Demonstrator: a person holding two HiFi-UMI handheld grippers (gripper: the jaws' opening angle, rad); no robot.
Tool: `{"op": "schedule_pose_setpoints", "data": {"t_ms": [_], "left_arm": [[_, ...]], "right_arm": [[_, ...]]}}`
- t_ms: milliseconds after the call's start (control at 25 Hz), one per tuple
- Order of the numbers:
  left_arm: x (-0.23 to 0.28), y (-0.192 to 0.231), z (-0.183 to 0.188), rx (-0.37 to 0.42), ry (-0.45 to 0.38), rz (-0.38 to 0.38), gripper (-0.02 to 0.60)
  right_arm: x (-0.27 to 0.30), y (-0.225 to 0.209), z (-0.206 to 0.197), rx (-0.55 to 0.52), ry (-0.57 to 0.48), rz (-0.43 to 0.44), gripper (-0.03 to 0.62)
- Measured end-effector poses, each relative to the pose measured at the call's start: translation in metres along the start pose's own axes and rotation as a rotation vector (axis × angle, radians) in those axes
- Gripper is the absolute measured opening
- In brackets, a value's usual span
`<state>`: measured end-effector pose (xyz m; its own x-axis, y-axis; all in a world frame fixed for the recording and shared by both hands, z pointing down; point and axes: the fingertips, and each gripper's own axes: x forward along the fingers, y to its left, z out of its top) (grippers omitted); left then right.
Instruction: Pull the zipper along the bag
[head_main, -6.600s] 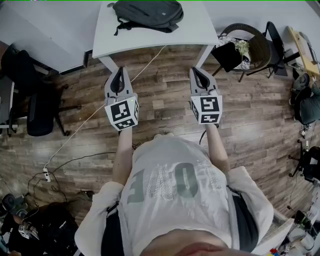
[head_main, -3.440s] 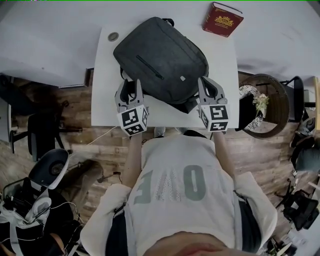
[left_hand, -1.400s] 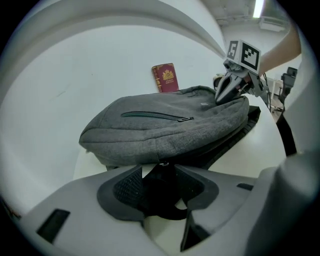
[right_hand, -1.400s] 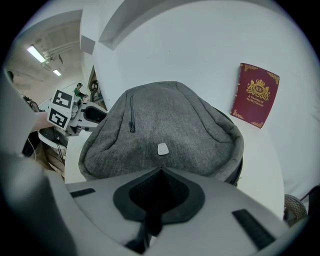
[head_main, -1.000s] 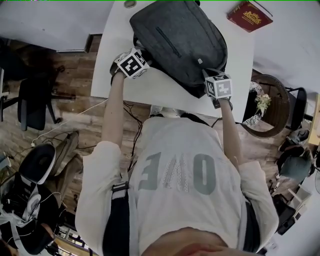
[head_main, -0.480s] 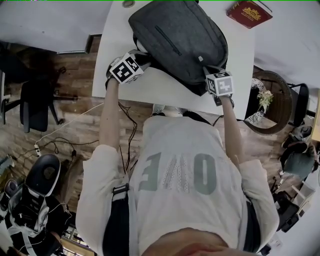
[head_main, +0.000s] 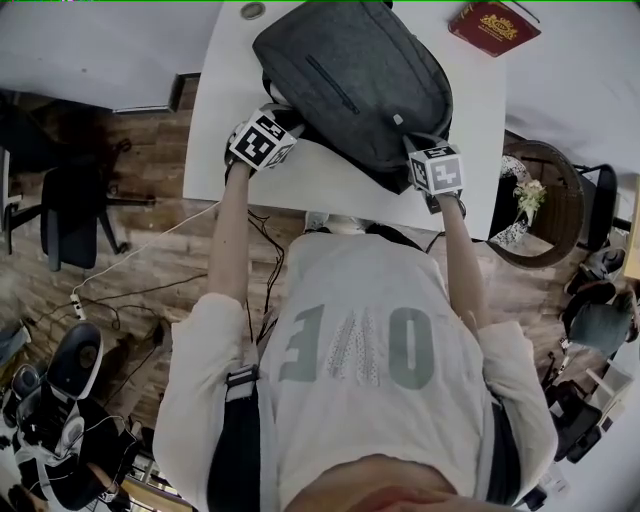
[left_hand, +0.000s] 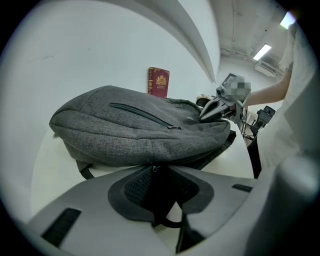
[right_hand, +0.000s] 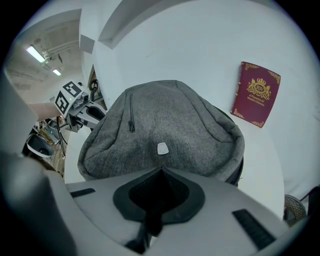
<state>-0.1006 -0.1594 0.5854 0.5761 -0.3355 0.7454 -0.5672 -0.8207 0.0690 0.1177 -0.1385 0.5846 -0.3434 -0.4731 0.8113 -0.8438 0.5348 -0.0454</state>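
A grey backpack (head_main: 350, 70) lies flat on the white table (head_main: 330, 185). My left gripper (head_main: 286, 113) is at its left edge. In the left gripper view its jaws have just been closing and now meet on a small metal zipper pull (left_hand: 154, 168) at the bag's seam (left_hand: 140, 145); a black cord hangs below the tips. My right gripper (head_main: 414, 142) is at the bag's near right corner, its jaws shut on the bag's edge (right_hand: 160, 169) just below a small white label (right_hand: 162, 148). The front pocket zipper (right_hand: 131, 112) is closed.
A red book (head_main: 495, 25) lies on the table beyond the bag. A wicker chair with flowers (head_main: 530, 205) stands right of the table, and an office chair (head_main: 65, 215) stands on the left. Cables run over the wood floor (head_main: 170, 250).
The left gripper has rolled a little at the bag's left edge and its jaws have drawn together. The right gripper has stayed at the bag's corner.
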Motion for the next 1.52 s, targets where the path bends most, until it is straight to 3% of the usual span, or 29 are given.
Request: {"op": "schedule_pose_setpoints", "data": {"t_ms": [160,280,440,560,640,800,880,1120,1280,1320,1360,1520], "left_arm": [[0.007,0.003,0.002,-0.022,0.03,0.06,0.103],[0.006,0.005,-0.001,-0.095,0.043,0.076,0.075],[-0.003,0.011,-0.008,-0.179,0.068,0.183,0.041],[-0.011,0.011,-0.008,-0.221,0.049,0.179,0.041],[-0.019,0.009,-0.008,-0.141,0.082,0.176,0.041],[-0.032,0.011,-0.003,0.287,0.26,0.244,0.04],[-0.035,0.011,0.002,0.37,0.292,0.249,0.038],[-0.047,0.016,-0.03,0.284,0.32,0.265,0.038],[-0.051,0.02,-0.023,0.117,0.154,0.303,0.047],[-0.052,0.021,-0.017,0.081,0.103,0.315,0.111],[-0.053,0.021,-0.011,0.063,0.063,0.326,0.218],[-0.056,0.005,0.007,0.12,0.016,0.346,0.241]], "right_arm": [[0.0,-0.002,0.0,-0.002,-0.006,-0.005,0.025],[-0.001,-0.002,0.0,-0.001,-0.014,-0.01,0.025],[-0.001,-0.002,0.0,-0.002,-0.023,-0.015,0.025],[-0.001,-0.003,0.001,-0.004,-0.031,-0.017,0.025],[-0.001,-0.002,0.001,-0.006,-0.032,-0.014,0.025],[-0.001,-0.004,0.001,-0.009,-0.032,-0.019,0.025],[-0.002,-0.004,0.001,-0.006,-0.034,-0.024,0.025],[-0.003,-0.002,0.001,-0.004,-0.041,-0.022,0.025],[-0.004,-0.002,0.001,-0.005,-0.046,-0.025,0.025],[-0.004,-0.002,0.001,-0.004,-0.046,-0.024,0.025],[-0.003,-0.003,0.002,-0.004,-0.047,-0.024,0.025],[-0.002,-0.004,0.002,-0.003,-0.049,-0.028,0.025]]}}
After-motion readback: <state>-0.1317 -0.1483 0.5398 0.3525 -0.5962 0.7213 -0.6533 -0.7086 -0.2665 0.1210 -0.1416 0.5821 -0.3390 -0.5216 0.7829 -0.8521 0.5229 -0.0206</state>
